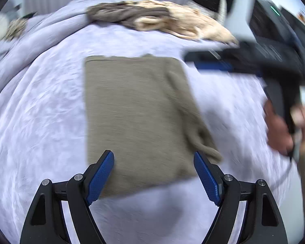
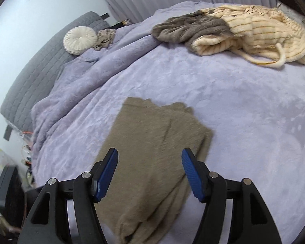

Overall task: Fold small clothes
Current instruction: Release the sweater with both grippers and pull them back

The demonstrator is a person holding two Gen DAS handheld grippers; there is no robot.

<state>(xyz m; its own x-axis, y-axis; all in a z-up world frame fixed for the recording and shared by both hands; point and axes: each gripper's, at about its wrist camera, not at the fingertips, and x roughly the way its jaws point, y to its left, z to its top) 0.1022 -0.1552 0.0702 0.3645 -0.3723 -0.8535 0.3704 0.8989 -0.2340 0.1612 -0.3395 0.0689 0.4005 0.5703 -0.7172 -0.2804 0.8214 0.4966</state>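
Sweater, taupe knit, lies flat on the lavender bedspread as a long rectangle, one sleeve folded in along its right edge and ending in a loose cuff near the bottom corner. Far left, in the right wrist view: grey headboard, round cream cushion, small crumpled tan item just beside it. Centre: left gripper hangs over the sweater's near hem, fingers spread wide, holding nothing. Right gripper likewise spread and empty above the sleeve side; in the left view it shows blurred off the right edge, a bare hand on its handle. Back right: heap of grey-and-cream fur throw, well apart from the sweater. Progress, as judged: sides appear folded in, so the lengthwise stage looks done. Left to do: likely bringing hem toward collar once or twice, and tidying that stray cuff. Edges blurred; layer count unclear.
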